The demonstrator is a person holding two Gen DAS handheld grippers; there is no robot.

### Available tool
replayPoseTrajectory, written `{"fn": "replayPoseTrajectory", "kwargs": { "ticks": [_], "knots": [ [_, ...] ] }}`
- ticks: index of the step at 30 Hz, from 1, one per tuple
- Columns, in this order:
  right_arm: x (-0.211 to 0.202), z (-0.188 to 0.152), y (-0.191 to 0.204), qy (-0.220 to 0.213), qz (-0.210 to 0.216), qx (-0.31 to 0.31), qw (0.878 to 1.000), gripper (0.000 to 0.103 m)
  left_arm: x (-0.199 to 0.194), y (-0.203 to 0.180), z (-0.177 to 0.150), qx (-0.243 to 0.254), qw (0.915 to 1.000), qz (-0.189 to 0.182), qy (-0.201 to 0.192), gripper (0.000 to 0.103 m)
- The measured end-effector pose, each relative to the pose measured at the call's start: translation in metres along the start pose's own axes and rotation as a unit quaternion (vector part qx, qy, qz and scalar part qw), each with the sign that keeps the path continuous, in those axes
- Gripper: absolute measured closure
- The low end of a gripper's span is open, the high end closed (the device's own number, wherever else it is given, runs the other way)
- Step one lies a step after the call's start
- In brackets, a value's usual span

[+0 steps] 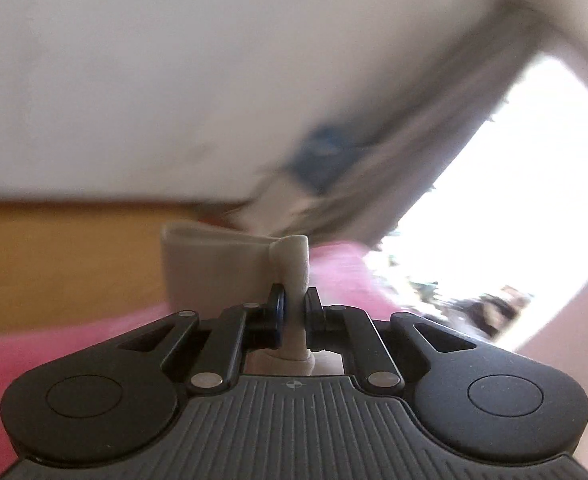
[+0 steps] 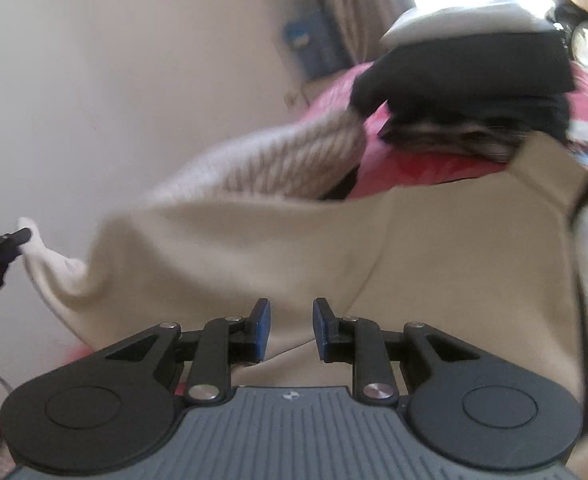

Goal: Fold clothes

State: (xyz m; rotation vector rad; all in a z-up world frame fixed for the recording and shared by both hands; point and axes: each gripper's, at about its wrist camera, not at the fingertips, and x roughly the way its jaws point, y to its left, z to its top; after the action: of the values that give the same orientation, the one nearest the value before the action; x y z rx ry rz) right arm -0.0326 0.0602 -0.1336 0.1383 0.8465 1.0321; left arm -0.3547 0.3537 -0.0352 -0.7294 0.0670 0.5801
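A cream garment [image 2: 374,248] drapes over a pink bed [image 2: 422,164]. The left hand-held gripper [image 1: 294,304] pinches a fold of it; the right hand-held gripper [image 2: 291,328] stands spread above the cloth, gripping nothing.

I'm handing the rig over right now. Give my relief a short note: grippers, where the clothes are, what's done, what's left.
Left gripper: shut on a corner of the cream garment, lifted off the bed.
Right gripper: jaws apart over the cream cloth, gripping nothing.
Garment sags between the left gripper and the pink bed; the rest is spread out.
Folded stack sits at the back of the bed.
Done: earlier items stacked.
Left: probably grab a second corner with the right, fold, add to stack.
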Motion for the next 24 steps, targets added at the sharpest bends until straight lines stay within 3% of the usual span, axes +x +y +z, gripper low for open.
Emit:
{"fn": "replayPoseTrajectory", "kwargs": {
  "ticks": [2, 4, 8, 10, 13, 15, 18, 19, 22, 24],
  "knots": [
    [-0.041, -0.002, -0.016, -0.022, 0.016, 0.037, 0.999, 0.077, -0.007, -0.05, -0.006, 0.033, 0.997, -0.071, 0.001, 0.096],
    [-0.081, -0.007, -0.034, -0.048, 0.028, 0.074, 0.996, 0.077, -0.011, -0.099, -0.021, 0.061, 0.9876, -0.144, 0.017, 0.096],
    [-0.163, -0.033, -0.069, -0.107, 0.043, 0.149, 0.982, 0.077, -0.024, -0.188, -0.076, 0.128, 0.9505, -0.275, 0.068, 0.096],
    [-0.2, -0.055, -0.083, -0.136, 0.034, 0.182, 0.973, 0.077, -0.031, -0.219, -0.119, 0.168, 0.9265, -0.32, 0.106, 0.095],
    [-0.25, -0.092, -0.114, -0.169, 0.003, 0.236, 0.957, 0.074, -0.036, -0.24, -0.192, 0.227, 0.888, -0.352, 0.191, 0.094],
    [-0.272, -0.118, -0.136, -0.164, -0.033, 0.272, 0.948, 0.07, -0.032, -0.242, -0.254, 0.286, 0.8489, -0.346, 0.279, 0.092],
    [-0.286, -0.154, -0.164, -0.123, -0.088, 0.321, 0.935, 0.07, -0.028, -0.224, -0.335, 0.366, 0.791, -0.29, 0.395, 0.086],
    [-0.288, -0.161, -0.169, -0.113, -0.09, 0.333, 0.932, 0.07, -0.031, -0.215, -0.345, 0.373, 0.7846, -0.281, 0.408, 0.086],
    [-0.289, -0.168, -0.178, -0.093, -0.077, 0.352, 0.928, 0.066, -0.045, -0.2, -0.336, 0.35, 0.7871, -0.301, 0.409, 0.069],
    [-0.281, -0.162, -0.179, -0.079, -0.063, 0.347, 0.932, 0.06, -0.044, -0.198, -0.331, 0.319, 0.7907, -0.296, 0.431, 0.069]
  ]
}}
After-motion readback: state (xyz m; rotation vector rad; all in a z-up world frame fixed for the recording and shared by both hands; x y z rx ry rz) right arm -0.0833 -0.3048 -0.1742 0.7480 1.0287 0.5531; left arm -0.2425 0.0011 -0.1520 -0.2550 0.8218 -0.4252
